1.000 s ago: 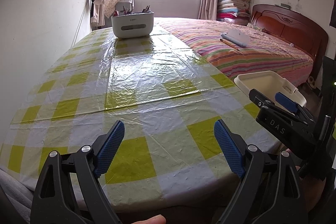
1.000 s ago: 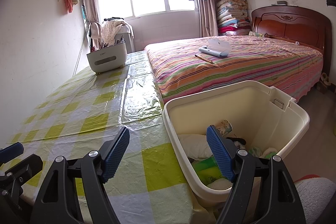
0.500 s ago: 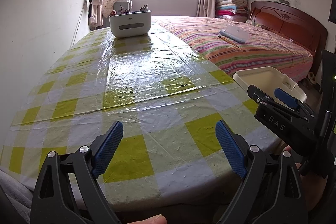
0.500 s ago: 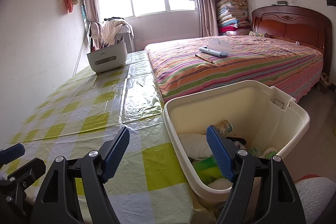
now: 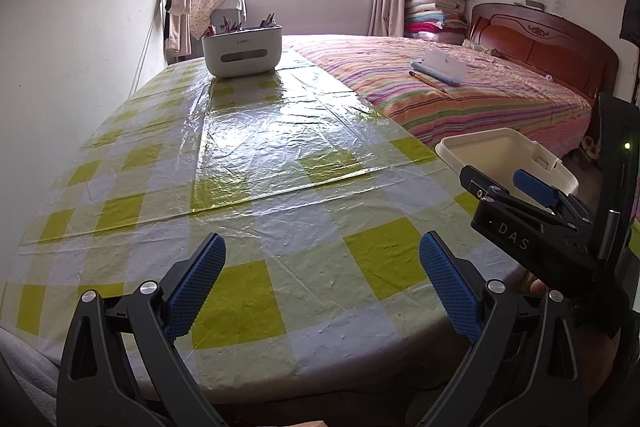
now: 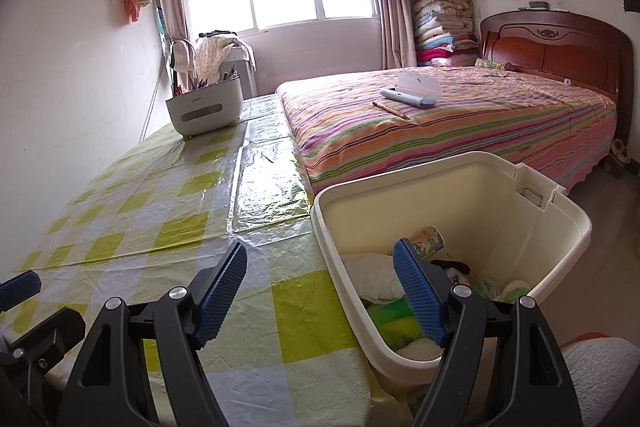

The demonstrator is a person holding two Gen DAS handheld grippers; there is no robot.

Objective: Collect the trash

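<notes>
A cream plastic bin [image 6: 460,163] stands beside the table's right edge. It holds trash: a printed paper cup [image 6: 430,241], a white wad [image 6: 372,275] and green wrappers [image 6: 394,323]. My right gripper [image 6: 320,251] hovers open over the table edge and the bin's near rim, with nothing between its blue pads. My left gripper [image 5: 322,247] is wide open and empty above the near end of the checked tablecloth [image 5: 280,147]. In the left wrist view the right gripper [image 5: 500,183] shows at the right, in front of the bin [image 5: 500,135]. No loose trash shows on the cloth.
A grey caddy [image 5: 242,53] with pens stands at the table's far end. A bed with a striped cover [image 6: 460,131] runs along the table's right side and carries a pencil case [image 6: 412,93] and a pencil [image 6: 390,109]. A white wall borders the left.
The left gripper's jaws have spread a little wider. The right gripper and the bin look the same.
</notes>
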